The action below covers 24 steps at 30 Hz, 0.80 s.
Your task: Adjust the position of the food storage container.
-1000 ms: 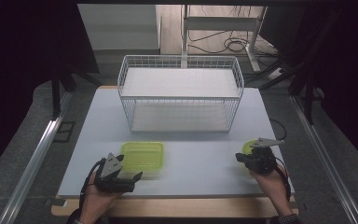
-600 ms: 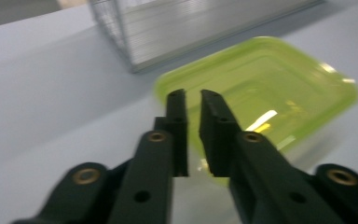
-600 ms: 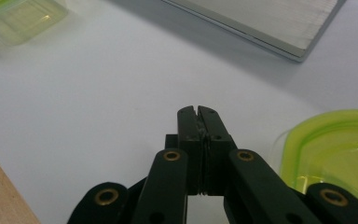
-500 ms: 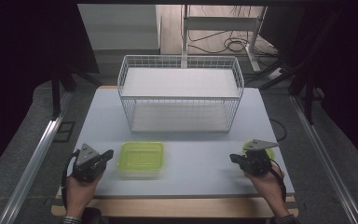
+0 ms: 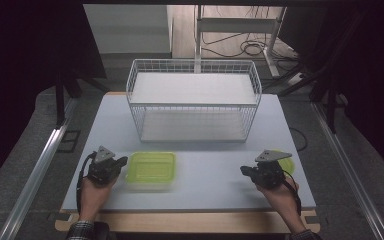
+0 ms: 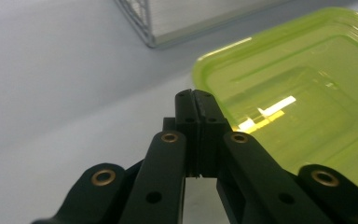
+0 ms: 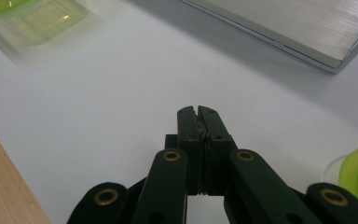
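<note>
A white table (image 5: 200,170) fills the middle of the high view. In the lower left of the frame, the left gripper (image 5: 122,162) sits in a person's hand, its tips just beside the left edge of a green square container (image 5: 151,169). In the left gripper view, its jaws are pressed together with nothing between them, just short of the container's rim (image 6: 242,46), which occupies the upper right of that frame. They have just been closing.

In the lower right of the high view, the right gripper (image 5: 245,171) is held over bare table, jaws also closed on nothing, as the right gripper view (image 7: 198,112) confirms. A round green lid (image 5: 287,165) lies just behind it. A white wire basket (image 5: 192,102) stands in the upper centre, well apart from both grippers.
</note>
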Tool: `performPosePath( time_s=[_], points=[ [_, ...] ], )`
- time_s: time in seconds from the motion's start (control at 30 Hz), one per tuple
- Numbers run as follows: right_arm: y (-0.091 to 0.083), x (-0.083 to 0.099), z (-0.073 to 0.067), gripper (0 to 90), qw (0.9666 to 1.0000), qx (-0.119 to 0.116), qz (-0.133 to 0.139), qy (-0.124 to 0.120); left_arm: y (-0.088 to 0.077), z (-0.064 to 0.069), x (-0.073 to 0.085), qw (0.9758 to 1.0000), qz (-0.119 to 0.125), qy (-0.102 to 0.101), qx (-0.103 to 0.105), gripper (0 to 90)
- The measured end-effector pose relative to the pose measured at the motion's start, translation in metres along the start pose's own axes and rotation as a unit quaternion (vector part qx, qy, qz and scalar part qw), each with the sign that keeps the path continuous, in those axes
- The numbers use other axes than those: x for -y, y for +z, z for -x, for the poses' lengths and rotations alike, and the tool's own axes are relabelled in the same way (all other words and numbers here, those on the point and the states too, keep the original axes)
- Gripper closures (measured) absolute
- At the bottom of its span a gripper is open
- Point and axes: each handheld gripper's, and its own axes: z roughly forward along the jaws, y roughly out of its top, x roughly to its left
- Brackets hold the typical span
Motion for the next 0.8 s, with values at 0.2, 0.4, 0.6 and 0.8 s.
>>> performPosePath(
  time_s=[0.2, 0.4, 0.6, 0.8],
  points=[
    [0.002, 0.0, 0.0, 87.6, 1.0, -0.004, 0.0, 0.003, 0.003, 0.013, -0.003, 0.9998, -0.004, 0.016, 0.013, 89.9],
    [0.004, 0.0, -0.003, 87.4, 1.0, -0.01, -0.002, 0.001, 0.008, 0.028, -0.007, 0.999, -0.008, 0.032, 0.03, 89.9],
    [0.005, 0.0, -0.005, 87.3, 0.9999, -0.014, -0.004, 0.0, 0.008, 0.043, -0.009, 0.9977, -0.01, 0.045, 0.049, 89.9],
    [0.006, 0.0, -0.005, 87.0, 0.9999, -0.017, -0.003, 0.0, 0.009, 0.059, -0.009, 0.9958, -0.013, 0.052, 0.074, 89.9]
  ],
)
